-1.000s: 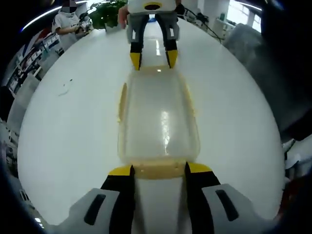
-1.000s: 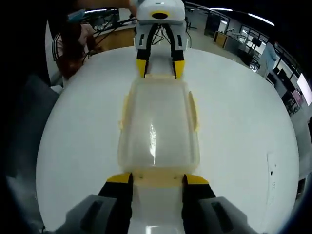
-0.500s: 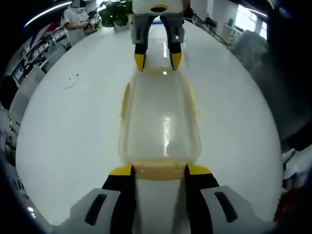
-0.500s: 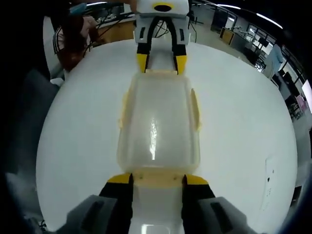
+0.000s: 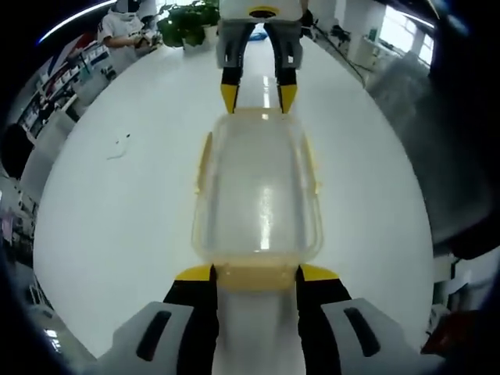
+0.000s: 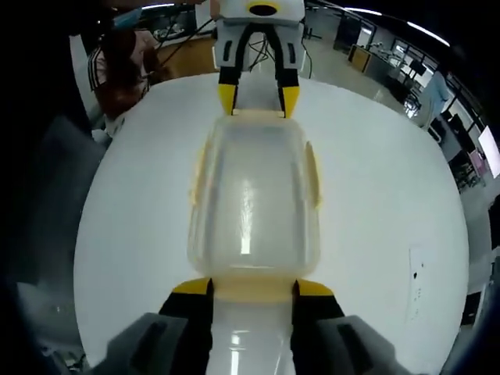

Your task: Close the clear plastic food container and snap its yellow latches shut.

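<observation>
The clear plastic food container (image 5: 258, 187) with its lid on stretches lengthwise between my two grippers over the white table (image 5: 117, 211). Yellow side latches (image 5: 203, 156) lie along its long edges. My left gripper (image 5: 255, 273) has its jaws on either side of the yellow latch at the near end. At the far end my right gripper (image 5: 255, 94) grips the opposite latch. In the right gripper view the container (image 6: 251, 195) runs from my right gripper (image 6: 251, 285) up to my left gripper (image 6: 251, 98). The container appears held above the table.
A person (image 5: 125, 27) and a green plant (image 5: 187, 19) are beyond the table's far edge. A small mark (image 5: 119, 146) lies on the table. Another person (image 6: 125, 66) sits at the far left in the right gripper view. Grey chair backs flank the table.
The table has shrunk in both views and more of its edge shows, while the container stays fixed between the jaws: both grippers and the container have risen together.
</observation>
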Demonstrator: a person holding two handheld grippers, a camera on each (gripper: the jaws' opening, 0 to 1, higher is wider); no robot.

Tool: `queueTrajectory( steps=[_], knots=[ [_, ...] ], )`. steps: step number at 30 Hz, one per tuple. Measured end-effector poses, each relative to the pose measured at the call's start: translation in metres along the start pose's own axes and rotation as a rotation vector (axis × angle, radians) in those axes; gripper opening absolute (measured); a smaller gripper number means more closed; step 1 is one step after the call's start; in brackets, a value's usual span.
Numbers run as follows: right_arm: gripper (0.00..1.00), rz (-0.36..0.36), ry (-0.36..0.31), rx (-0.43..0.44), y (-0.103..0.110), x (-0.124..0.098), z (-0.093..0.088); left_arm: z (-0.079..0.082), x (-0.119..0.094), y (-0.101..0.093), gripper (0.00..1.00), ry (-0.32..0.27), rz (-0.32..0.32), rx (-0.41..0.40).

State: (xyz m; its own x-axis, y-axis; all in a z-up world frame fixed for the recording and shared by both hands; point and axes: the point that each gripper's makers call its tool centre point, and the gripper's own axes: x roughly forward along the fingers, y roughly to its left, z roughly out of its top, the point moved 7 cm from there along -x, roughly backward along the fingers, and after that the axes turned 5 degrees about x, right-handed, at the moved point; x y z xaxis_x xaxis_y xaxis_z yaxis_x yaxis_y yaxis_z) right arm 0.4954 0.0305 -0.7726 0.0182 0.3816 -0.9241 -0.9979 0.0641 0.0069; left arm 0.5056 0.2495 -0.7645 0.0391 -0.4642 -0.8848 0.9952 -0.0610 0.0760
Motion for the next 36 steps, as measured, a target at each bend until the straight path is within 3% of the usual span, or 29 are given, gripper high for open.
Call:
queueTrajectory(
  steps=[11, 24, 36],
  knots=[
    [0.37, -0.058, -0.02, 0.002, 0.003, -0.034, 0.009, 0.022, -0.031, 0.005, 0.36, 0.028, 0.046, 0.04],
    [0.37, -0.068, -0.014, -0.001, 0.003, -0.038, 0.001, 0.031, -0.028, 0.004, 0.36, 0.023, 0.05, 0.04],
    [0.37, -0.076, -0.002, 0.016, 0.006, -0.045, -0.022, 0.051, -0.016, 0.004, 0.36, 0.015, 0.055, 0.058]
  ],
)
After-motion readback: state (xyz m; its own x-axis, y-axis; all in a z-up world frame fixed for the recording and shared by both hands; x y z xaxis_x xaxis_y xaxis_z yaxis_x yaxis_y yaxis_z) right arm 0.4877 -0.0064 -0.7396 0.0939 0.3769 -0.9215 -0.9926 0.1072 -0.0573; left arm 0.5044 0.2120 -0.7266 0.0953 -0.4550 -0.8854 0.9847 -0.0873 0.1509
